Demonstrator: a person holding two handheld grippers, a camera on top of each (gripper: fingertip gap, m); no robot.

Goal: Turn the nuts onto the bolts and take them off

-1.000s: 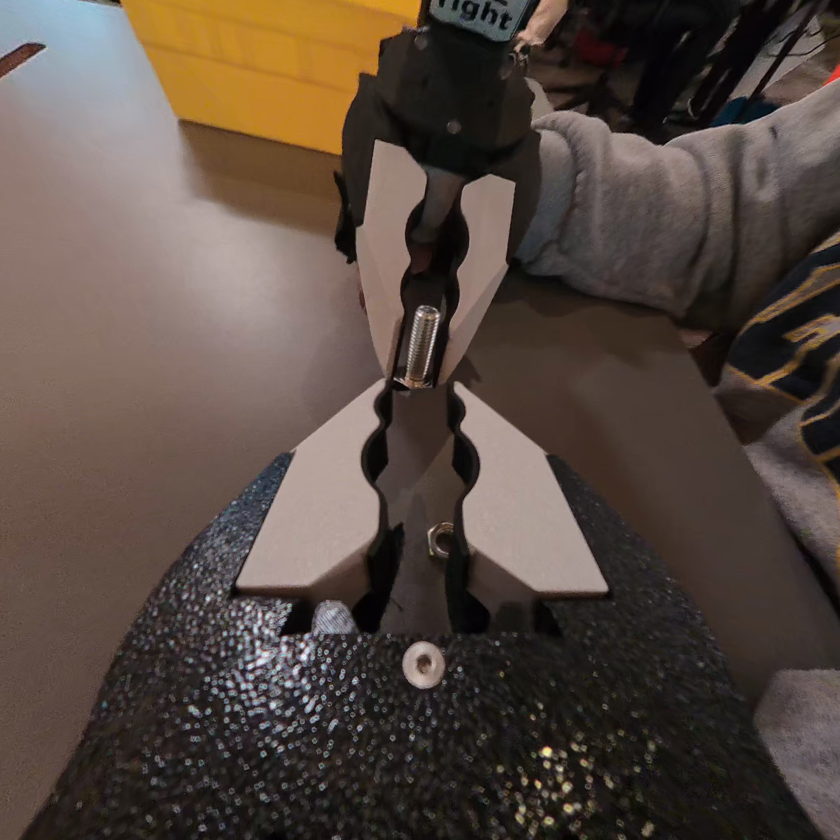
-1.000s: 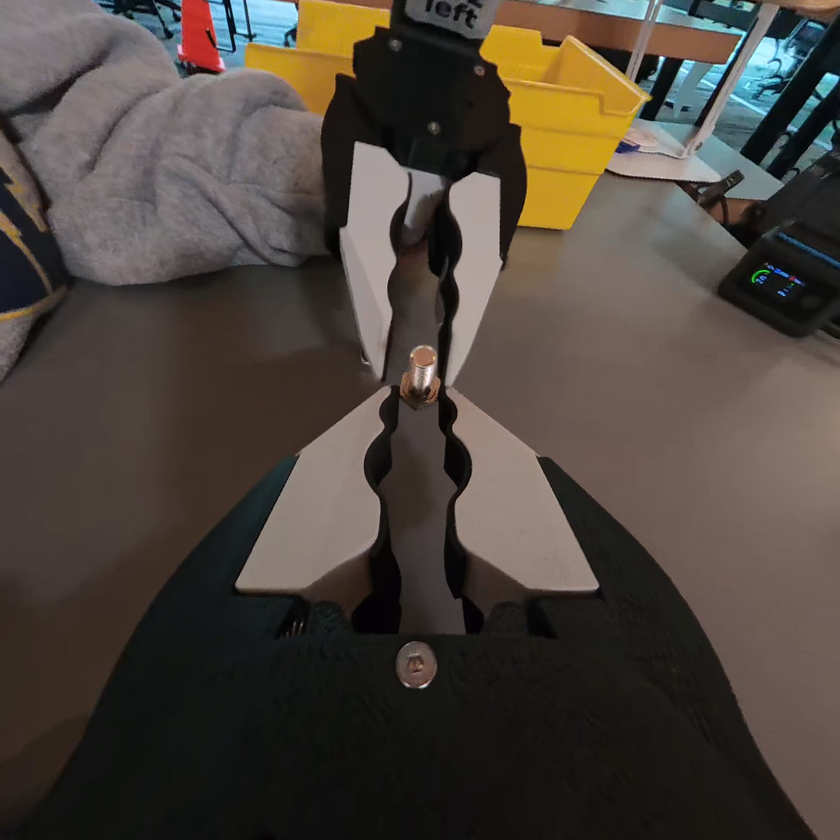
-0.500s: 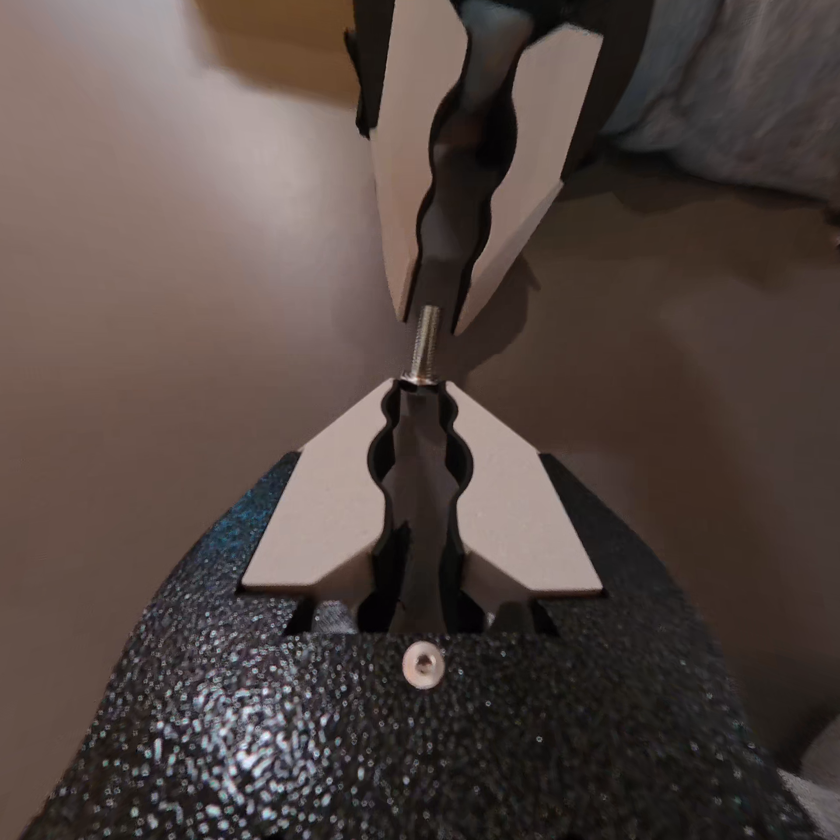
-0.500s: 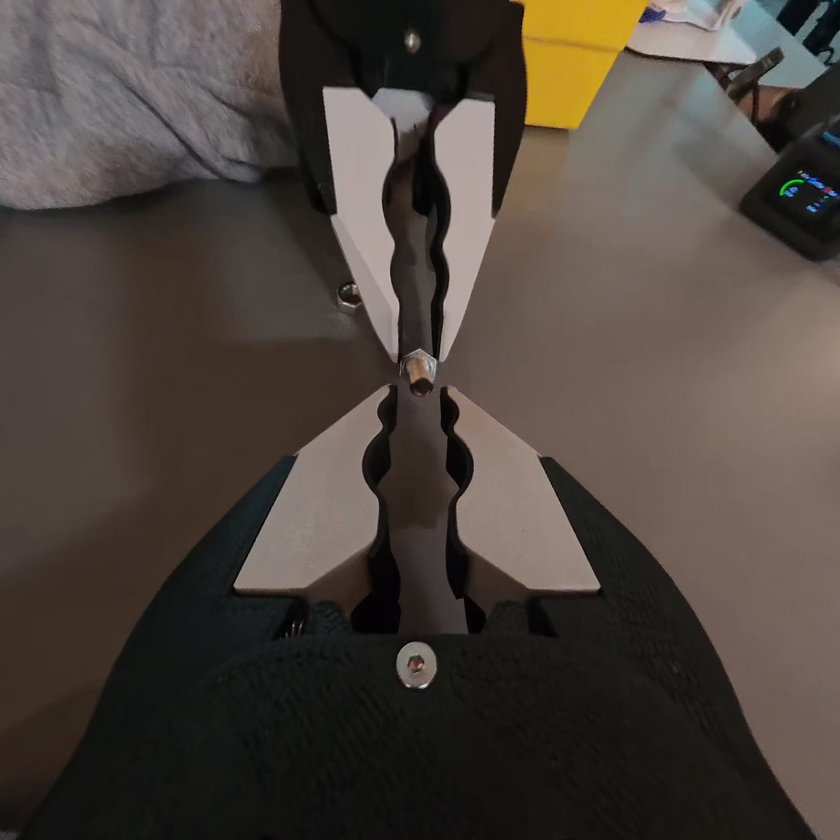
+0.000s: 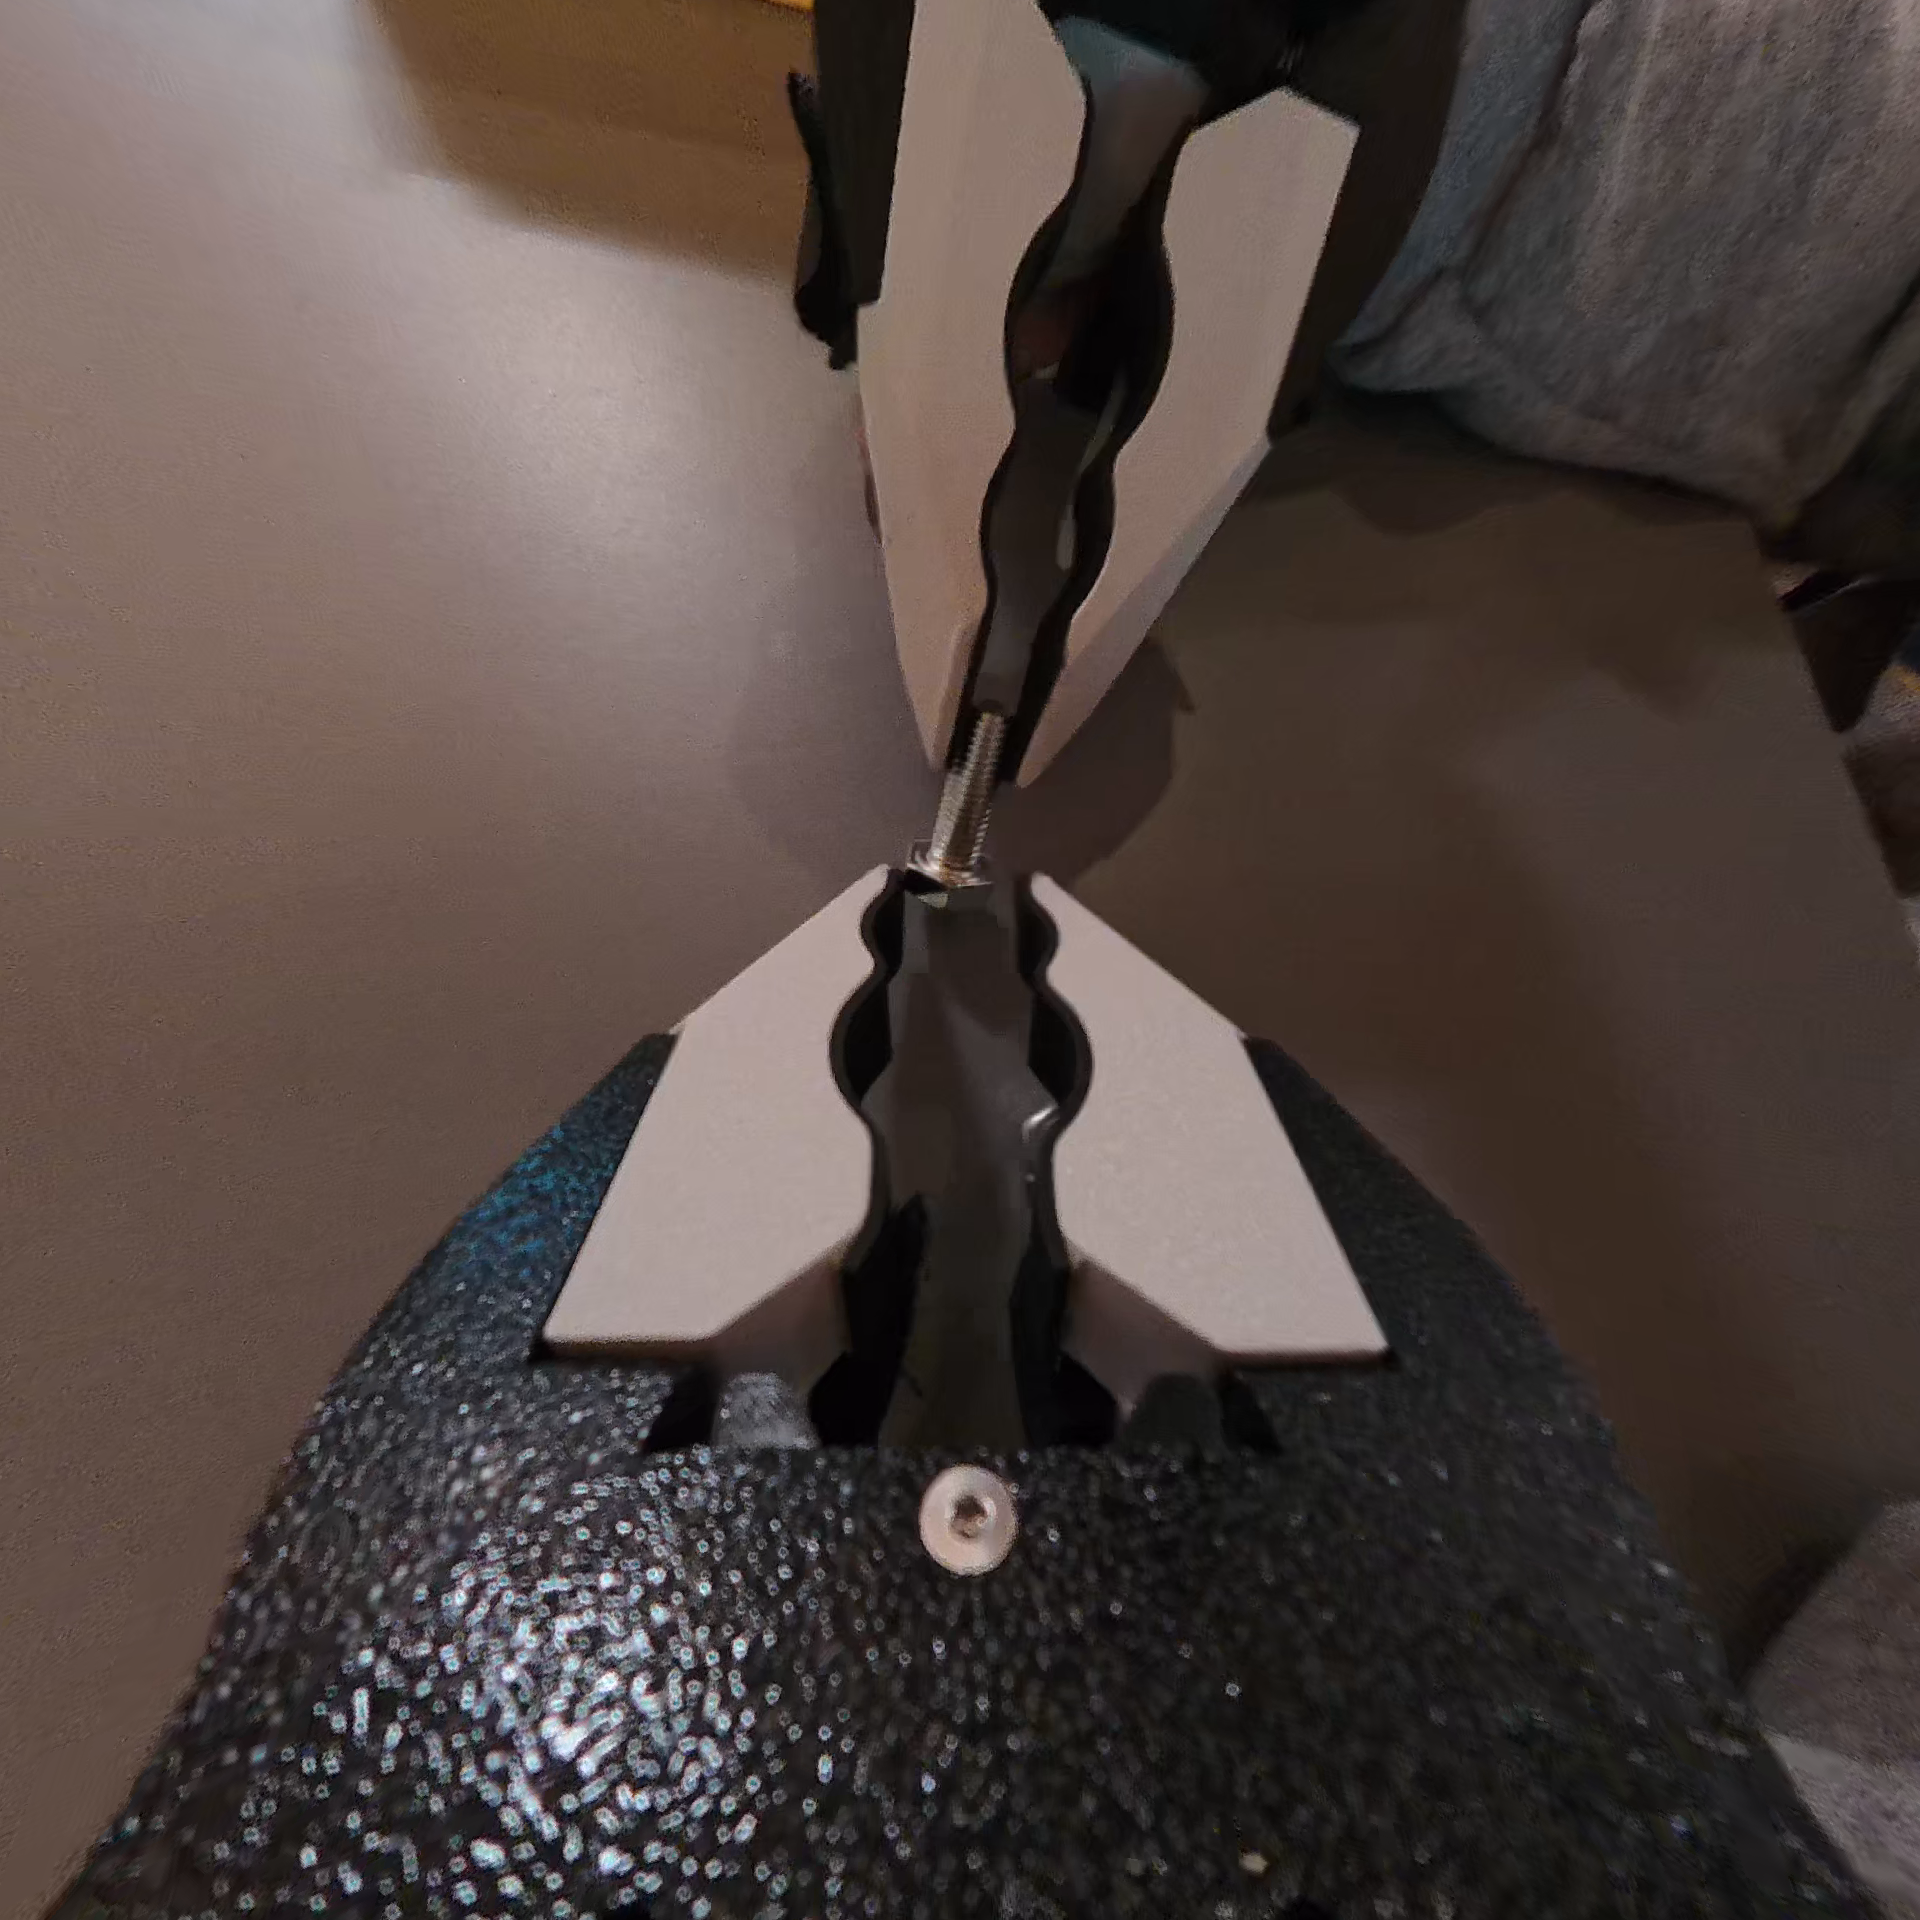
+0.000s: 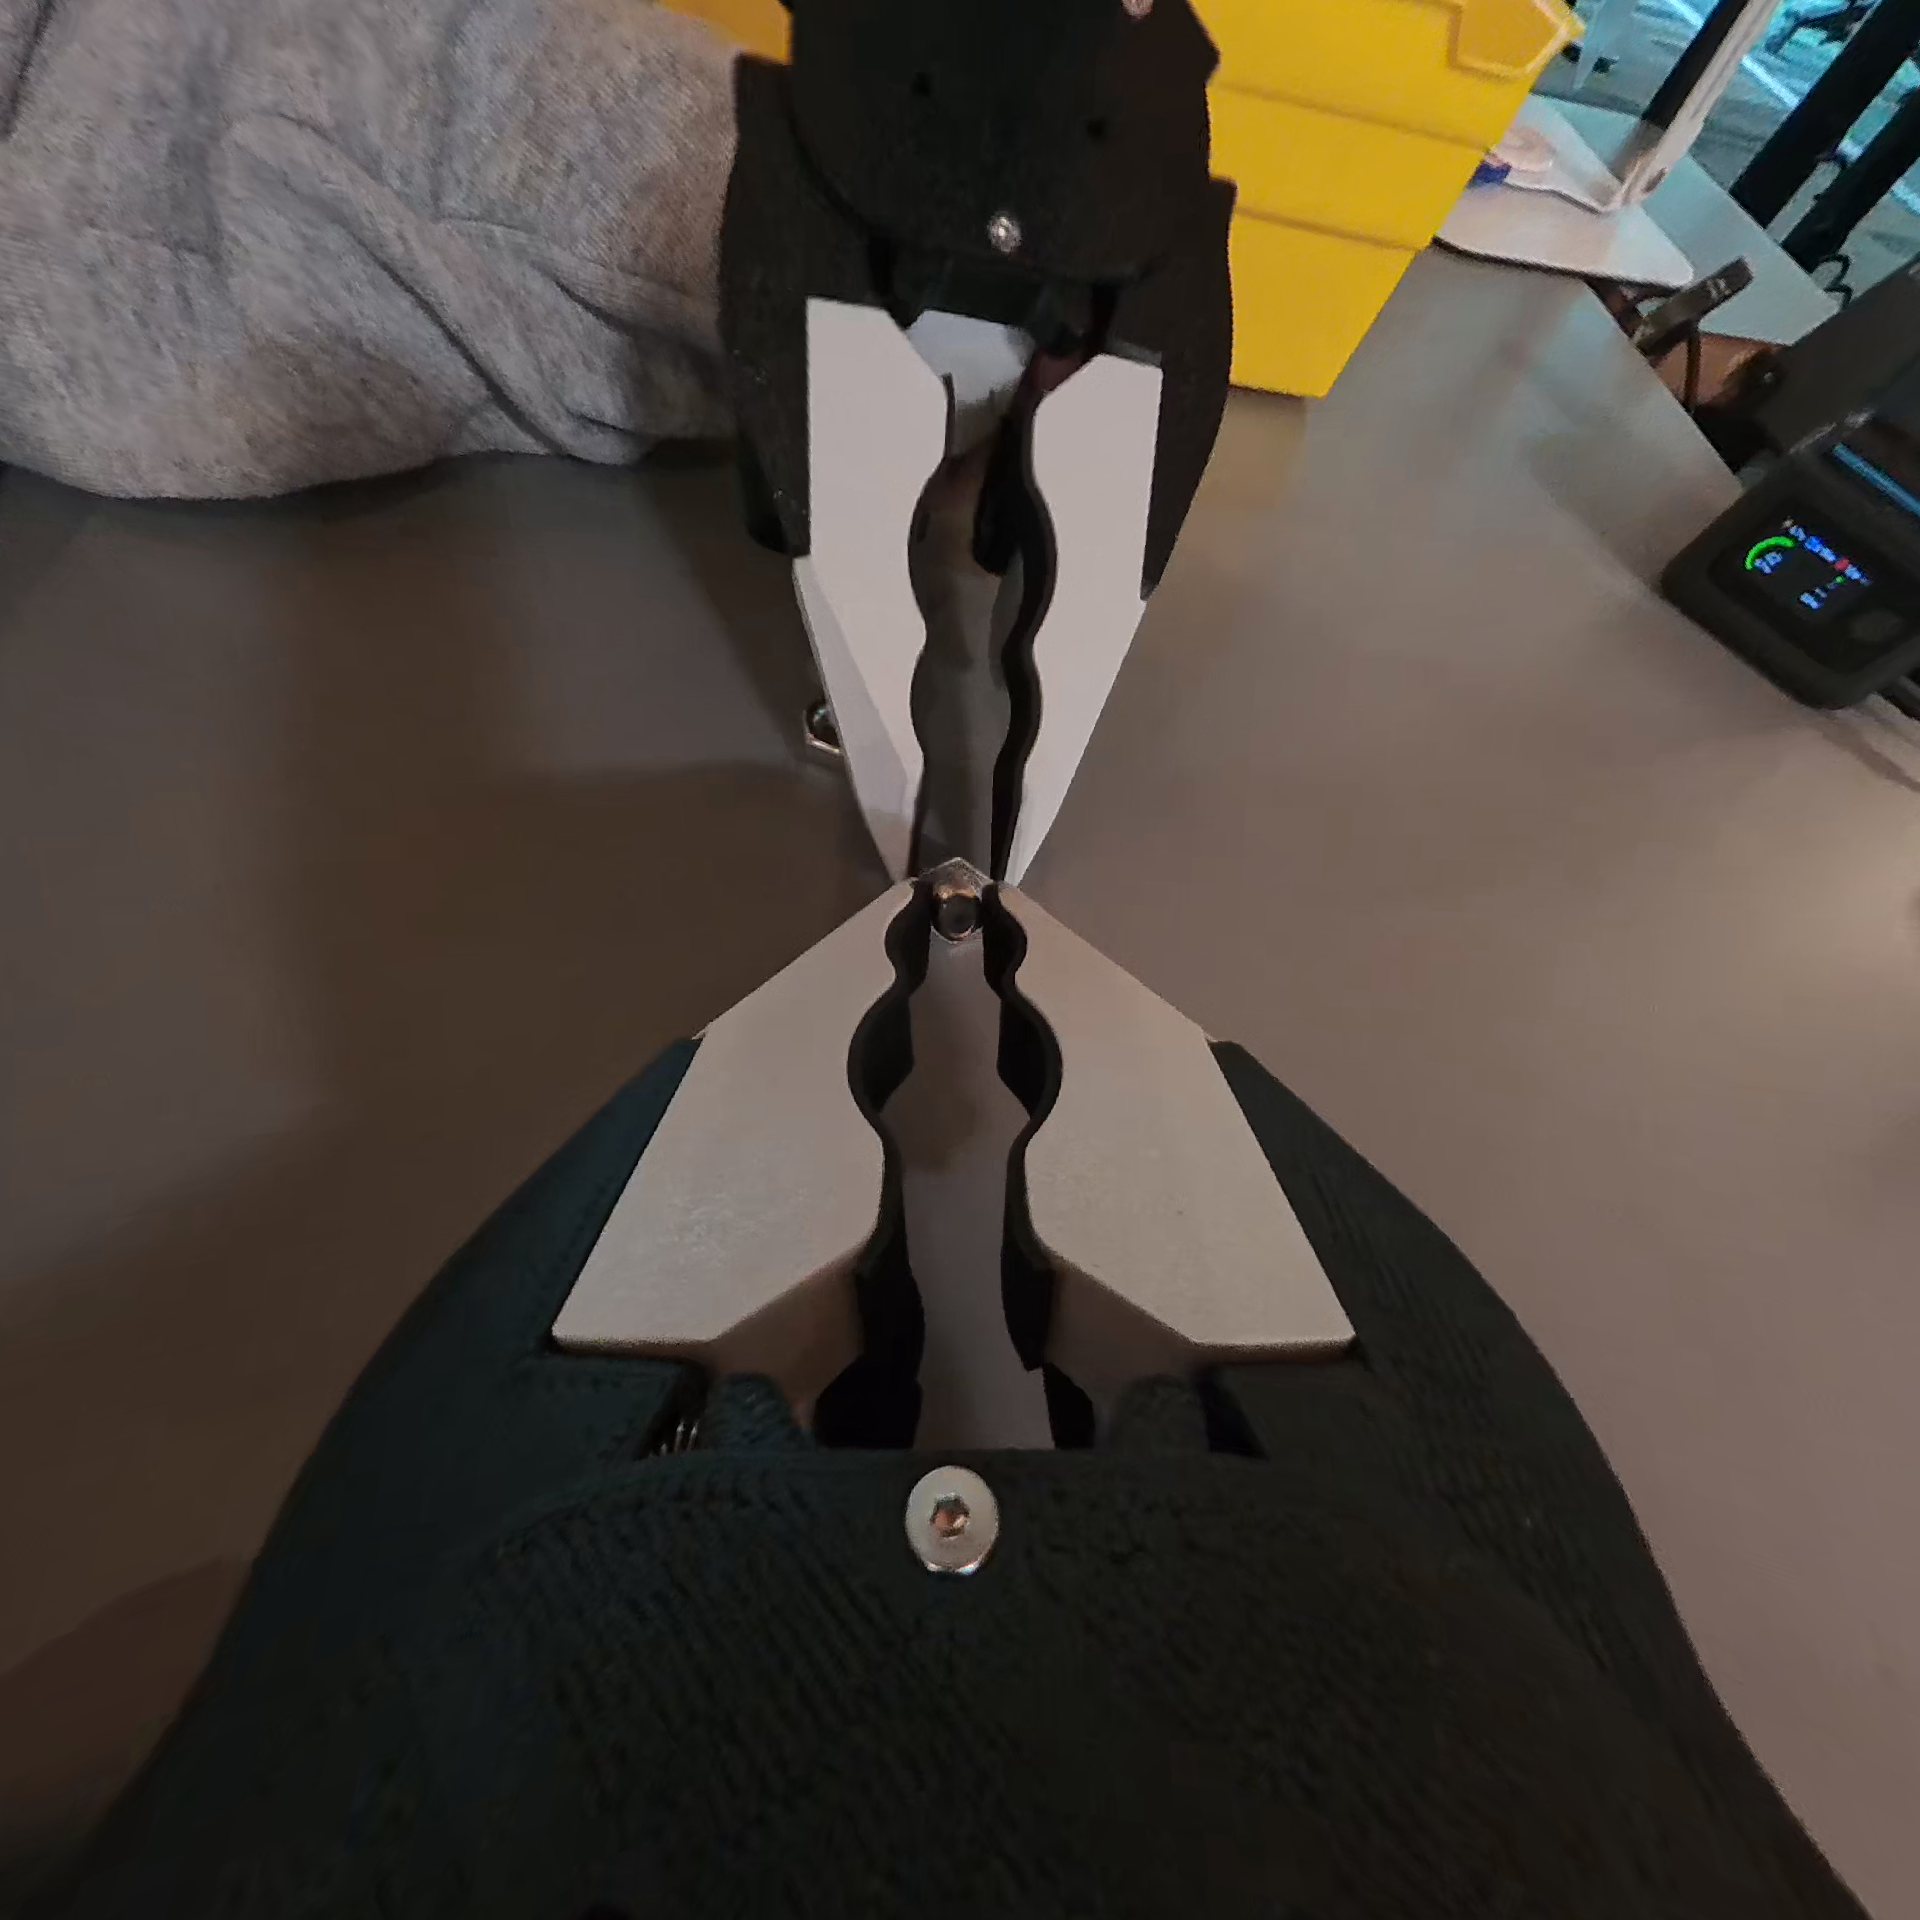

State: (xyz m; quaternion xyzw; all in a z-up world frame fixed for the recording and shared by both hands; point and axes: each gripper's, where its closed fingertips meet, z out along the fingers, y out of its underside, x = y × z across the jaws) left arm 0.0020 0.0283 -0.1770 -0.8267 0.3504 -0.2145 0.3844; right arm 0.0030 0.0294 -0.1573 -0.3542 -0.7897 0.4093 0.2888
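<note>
Worktop [image 6: 1455, 935]: matte grey-brown, smooth, with soft reflections. Around the work area: a yellow plastic bin [image 6: 1340, 187] at the far edge, a small dark device with a lit colour screen [image 6: 1808, 592] at the right edge, and a grey fleece sleeve [image 6: 312, 260] lying on the surface behind the left tongs. A loose nut [image 6: 821, 724] sits on the worktop just beside the left tongs, half hidden by their pale finger. In the left wrist view the same grey sleeve [image 5: 1662, 260] fills the upper right.

The two tongs meet tip to tip and block most of the view of the joint between them.

Left tongs [image 5: 954, 883]: closed on the hexagonal head of the bolt [image 5: 964, 795], at the very tips. The threaded shank is bright metal and points away, tilted slightly, towards the right tongs [image 5: 987, 748]. The shank's far end lies between the right tongs' tips.

Right tongs [image 6: 954, 902]: closed around the bolt end [image 6: 954, 914], seen end-on. A hex edge shows just beyond it; I cannot tell whether it is a nut or the bolt head.

Fingers: pale flat wedges with wavy black inner edges. Bodies: black plastic, speckled on the left, ribbed on the right.
</note>
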